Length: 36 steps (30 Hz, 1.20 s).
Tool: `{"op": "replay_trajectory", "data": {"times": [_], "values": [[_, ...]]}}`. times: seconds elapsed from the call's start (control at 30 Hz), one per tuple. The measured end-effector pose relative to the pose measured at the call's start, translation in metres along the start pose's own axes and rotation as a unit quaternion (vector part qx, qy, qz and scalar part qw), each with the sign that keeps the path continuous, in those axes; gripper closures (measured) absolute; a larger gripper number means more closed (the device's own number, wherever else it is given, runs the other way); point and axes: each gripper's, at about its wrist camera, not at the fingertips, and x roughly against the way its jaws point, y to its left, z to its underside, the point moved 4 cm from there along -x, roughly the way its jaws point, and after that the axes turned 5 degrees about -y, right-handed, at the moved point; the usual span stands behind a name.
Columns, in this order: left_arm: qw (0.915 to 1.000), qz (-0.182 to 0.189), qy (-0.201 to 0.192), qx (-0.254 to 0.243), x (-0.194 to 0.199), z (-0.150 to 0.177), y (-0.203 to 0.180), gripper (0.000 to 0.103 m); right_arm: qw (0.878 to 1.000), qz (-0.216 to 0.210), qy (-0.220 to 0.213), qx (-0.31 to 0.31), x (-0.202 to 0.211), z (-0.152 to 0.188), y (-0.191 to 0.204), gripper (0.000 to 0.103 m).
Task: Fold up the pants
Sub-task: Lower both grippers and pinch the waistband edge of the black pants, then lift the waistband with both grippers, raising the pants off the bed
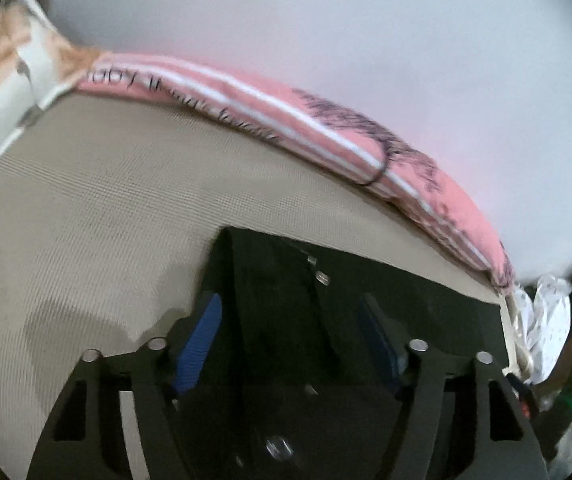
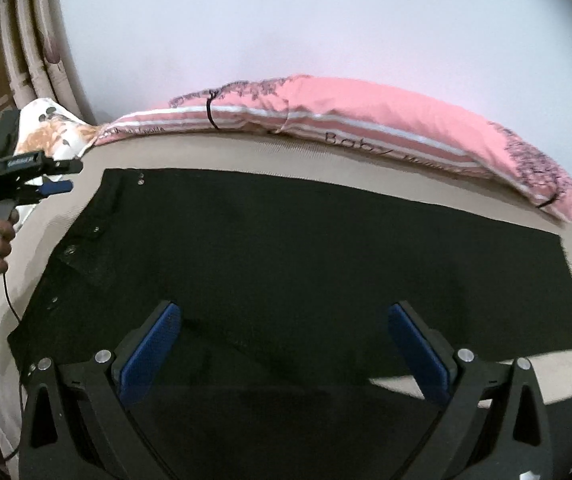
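Observation:
Black pants point(image 2: 305, 264) lie flat on a beige mattress point(image 2: 405, 156), waistband with metal studs at the left, legs running right. My right gripper point(image 2: 284, 320) is open, its blue pads spread above the pants' near edge. My left gripper point(image 1: 289, 320) is open over the waistband end of the pants point(image 1: 286, 280), near the studs. In the right wrist view the left gripper point(image 2: 60, 186) shows at the far left, held in a hand, just beyond the waistband corner.
A long pink pillow point(image 2: 365, 112) with white stripes lies along the mattress's far edge against a pale wall. A floral white and orange pillow point(image 1: 6, 60) sits at the left end. A white dotted cloth point(image 1: 545, 320) hangs off the mattress's right end.

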Motion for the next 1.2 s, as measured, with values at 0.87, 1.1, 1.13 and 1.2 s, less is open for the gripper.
{"op": "replay_trajectory", "data": {"times": [0.87,1.1,1.13,1.2], "values": [[0.9913,0.037,0.074,0.103,-0.022,-0.014,0.049,0.057,0.997,-0.045,0.015,0.059,-0.095,-0.067,0.029,0.0],[0.9852,0.062,0.082,0.138,-0.026,0.002,0.049,0.057,0.998,-0.046,0.028,0.042,-0.098,-0.064,0.026,0.0],[0.9851,0.062,0.082,0.138,-0.028,0.003,0.048,0.057,0.998,-0.046,0.028,0.042,-0.098,-0.063,0.026,0.0],[0.9826,0.079,0.079,0.149,-0.029,0.001,0.048,0.057,0.998,-0.044,0.026,0.044,-0.097,-0.064,0.025,0.0]]}}
